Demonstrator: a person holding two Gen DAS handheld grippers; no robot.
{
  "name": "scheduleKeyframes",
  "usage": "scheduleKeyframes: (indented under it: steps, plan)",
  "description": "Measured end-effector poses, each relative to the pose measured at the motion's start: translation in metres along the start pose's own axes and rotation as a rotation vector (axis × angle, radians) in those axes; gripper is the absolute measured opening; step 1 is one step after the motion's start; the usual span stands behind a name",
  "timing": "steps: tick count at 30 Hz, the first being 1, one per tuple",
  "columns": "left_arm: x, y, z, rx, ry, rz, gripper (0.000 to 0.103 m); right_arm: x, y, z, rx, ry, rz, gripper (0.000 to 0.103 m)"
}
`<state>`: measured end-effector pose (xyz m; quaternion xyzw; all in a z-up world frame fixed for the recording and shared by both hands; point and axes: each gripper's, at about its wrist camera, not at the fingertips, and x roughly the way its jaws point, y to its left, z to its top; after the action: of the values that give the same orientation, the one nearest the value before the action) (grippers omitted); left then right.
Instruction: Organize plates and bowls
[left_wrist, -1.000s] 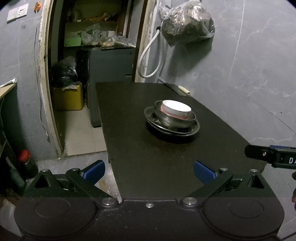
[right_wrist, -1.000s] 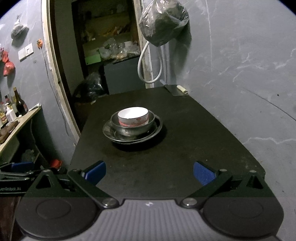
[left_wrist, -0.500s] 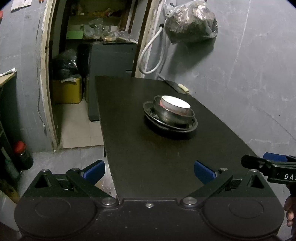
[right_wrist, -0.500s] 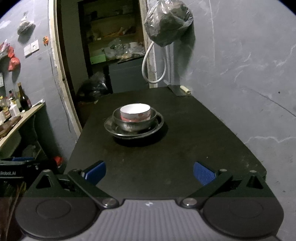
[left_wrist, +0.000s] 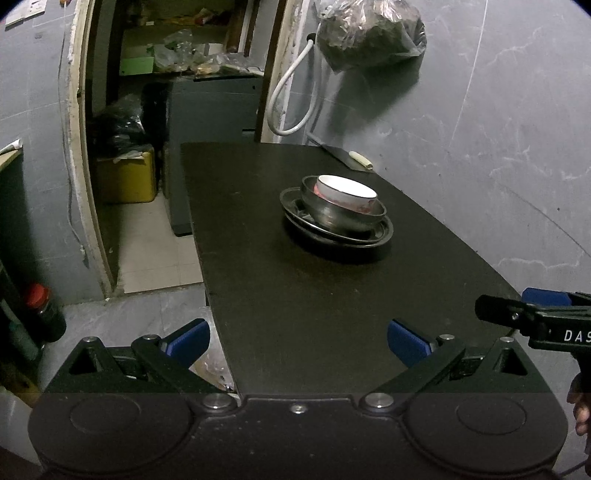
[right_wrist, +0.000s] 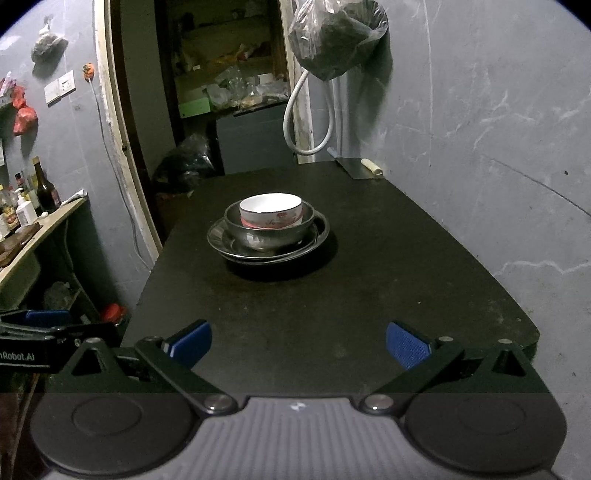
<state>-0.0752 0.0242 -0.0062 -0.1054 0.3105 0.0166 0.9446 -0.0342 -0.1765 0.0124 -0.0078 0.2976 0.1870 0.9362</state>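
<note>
I had both jaws wide apart and holding nothing. My left gripper (left_wrist: 298, 343) and right gripper (right_wrist: 298, 345) hung over the near end of the black counter (right_wrist: 369, 295). Farther along, a white bowl (right_wrist: 270, 210) sat inside a metal bowl (right_wrist: 269, 232) on a metal plate (right_wrist: 225, 243).

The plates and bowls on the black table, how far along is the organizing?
Stacking looks done: the white bowl sits inside the metal bowl, which rests on the metal plates on the black table. Nothing is in hand; the left gripper and right gripper are open and short of the stack. Nothing else appears left to stack.
</note>
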Motion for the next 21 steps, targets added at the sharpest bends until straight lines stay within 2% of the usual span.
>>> scheduleKeyframes:
  steps: [8,21]
  plan:
    - [0.003,0.005,0.0,-0.001,0.0,-0.006,0.102,0.006,0.004,0.003,-0.008,-0.003,-0.029,0.103]
    - [0.005,0.012,0.001,-0.012,0.004,-0.008,0.102,0.013,0.01,0.006,-0.028,0.009,-0.025,0.103]
